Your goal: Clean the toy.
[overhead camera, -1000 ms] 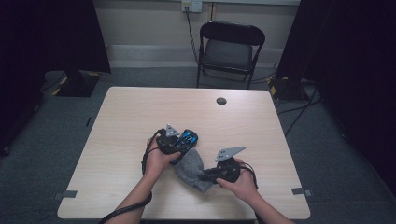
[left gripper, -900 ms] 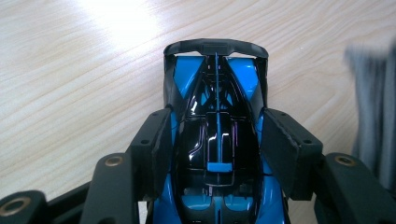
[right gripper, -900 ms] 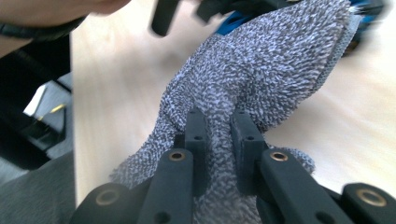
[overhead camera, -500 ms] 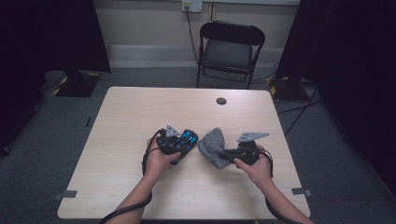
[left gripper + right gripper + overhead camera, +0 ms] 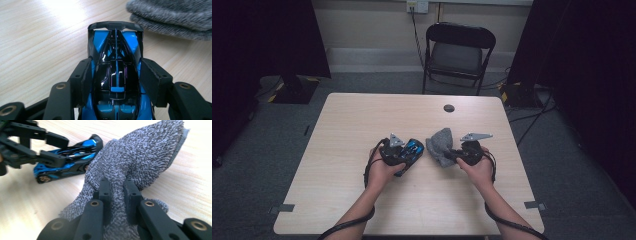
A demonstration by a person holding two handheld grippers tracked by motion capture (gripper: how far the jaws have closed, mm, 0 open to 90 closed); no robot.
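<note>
The toy car (image 5: 116,72) sits on the tabletop (image 5: 362,125) just left of centre, clamped across its body by the left gripper (image 5: 404,152); the jaws stand at a medium width with the pads (image 5: 83,75) pressed on both flanks. The grey cloth (image 5: 439,145) lies at the car's 3 o'clock, just beside its nose, pinched in a bunched fold by the narrow jaws of the right gripper (image 5: 452,156).

Handling, judged:
- Car: light, rigid, glossy shell, so likely slippery. Grip mid-body across the flanks; avoid the thin wing (image 5: 115,25), which looks fragile. The wheels may roll if released.
- Cloth: soft, limp terry pile, light and grippy. It drapes, so hold a gathered fold rather than a single edge.

Containers: none on the tabletop. A small dark disc (image 5: 449,108) lies toward 12 o'clock, well apart.
</note>
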